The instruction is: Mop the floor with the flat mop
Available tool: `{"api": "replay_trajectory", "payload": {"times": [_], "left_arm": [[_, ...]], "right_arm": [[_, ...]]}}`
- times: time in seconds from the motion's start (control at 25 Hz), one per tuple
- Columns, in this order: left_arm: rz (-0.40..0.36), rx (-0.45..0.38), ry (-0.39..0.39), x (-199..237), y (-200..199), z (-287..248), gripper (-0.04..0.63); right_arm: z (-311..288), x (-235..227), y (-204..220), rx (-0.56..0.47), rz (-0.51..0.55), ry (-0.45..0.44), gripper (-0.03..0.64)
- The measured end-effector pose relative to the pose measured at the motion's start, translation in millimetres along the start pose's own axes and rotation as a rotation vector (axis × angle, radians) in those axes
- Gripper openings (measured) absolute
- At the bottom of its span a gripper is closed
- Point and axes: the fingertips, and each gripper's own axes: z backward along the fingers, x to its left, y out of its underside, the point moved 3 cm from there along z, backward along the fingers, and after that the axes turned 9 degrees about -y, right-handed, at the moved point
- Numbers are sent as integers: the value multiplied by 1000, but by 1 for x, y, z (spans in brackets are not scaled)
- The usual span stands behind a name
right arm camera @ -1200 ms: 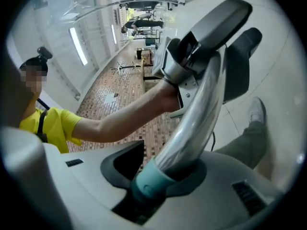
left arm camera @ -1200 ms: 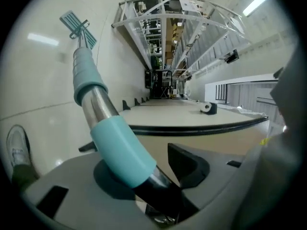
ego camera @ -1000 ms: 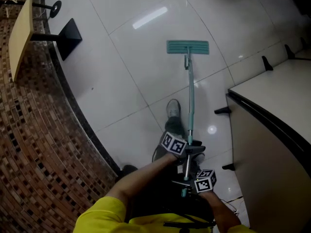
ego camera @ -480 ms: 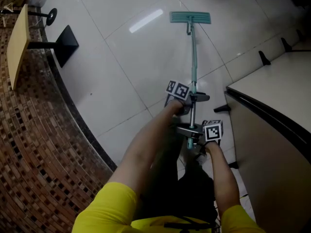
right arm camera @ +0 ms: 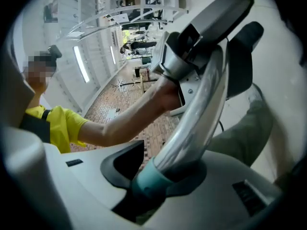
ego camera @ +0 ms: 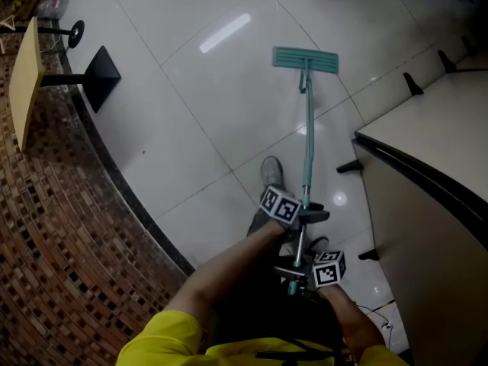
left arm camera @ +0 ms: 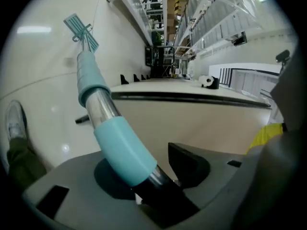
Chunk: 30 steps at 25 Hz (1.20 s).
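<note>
A flat mop with a teal head [ego camera: 306,60] lies on the white tiled floor [ego camera: 213,113], its teal and metal handle [ego camera: 307,155] running back toward me. My left gripper [ego camera: 305,218] is shut on the handle at the teal sleeve [left arm camera: 122,147]. Lower down, my right gripper [ego camera: 293,273] is shut on the handle's end, where a teal cap [right arm camera: 151,183] sits between its jaws. The mop head [left arm camera: 76,25] shows far off in the left gripper view.
A cream counter [ego camera: 427,174] with a dark edge stands at the right, black brackets [ego camera: 348,167] at its foot. A brown mosaic wall [ego camera: 53,227] curves along the left. A table's black base [ego camera: 103,71] stands at far left. My shoe [ego camera: 271,172] is beside the handle.
The mop head has been drawn back toward me across the tiles. Both grippers have come down and closer to my body, still holding the handle.
</note>
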Motion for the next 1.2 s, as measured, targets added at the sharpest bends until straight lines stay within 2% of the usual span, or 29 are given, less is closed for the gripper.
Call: {"api": "replay_trajectory", "payload": {"times": [0.12,0.16,0.24,0.36,0.56,0.64,0.72,0.84,0.92,1.0,1.2], "left_arm": [[49,54,6,-26,83,0,210],[59,53,11,-29,95,1,212],[51,40,21,-24,95,1,215],[2,26,43,-6,47,-7,224],[-83,-2,88,16,-85,-33,222],[-82,-27,104,25,-127,-43,221],[-84,-20,97,33,-152,-48,216],[-91,-9,96,29,-165,-48,209],[-76,-43,115,21,-157,-43,206],[-54,-62,127,15,-130,-40,209],[18,-46,141,-12,-5,-37,198]], "right_arm": [[-11,26,73,12,-78,-6,141],[-13,30,82,2,-88,-12,141],[-13,26,78,-27,-81,-22,141],[-4,5,31,-88,-35,-28,141],[32,-23,-98,-145,114,0,133],[46,-35,-138,-174,141,-6,132],[52,-45,-161,-187,138,-9,123],[54,-46,-170,-185,111,10,123],[53,-36,-161,-206,88,-23,121],[48,-28,-133,-189,60,-29,121],[43,-19,-6,-207,-3,-13,115]]}}
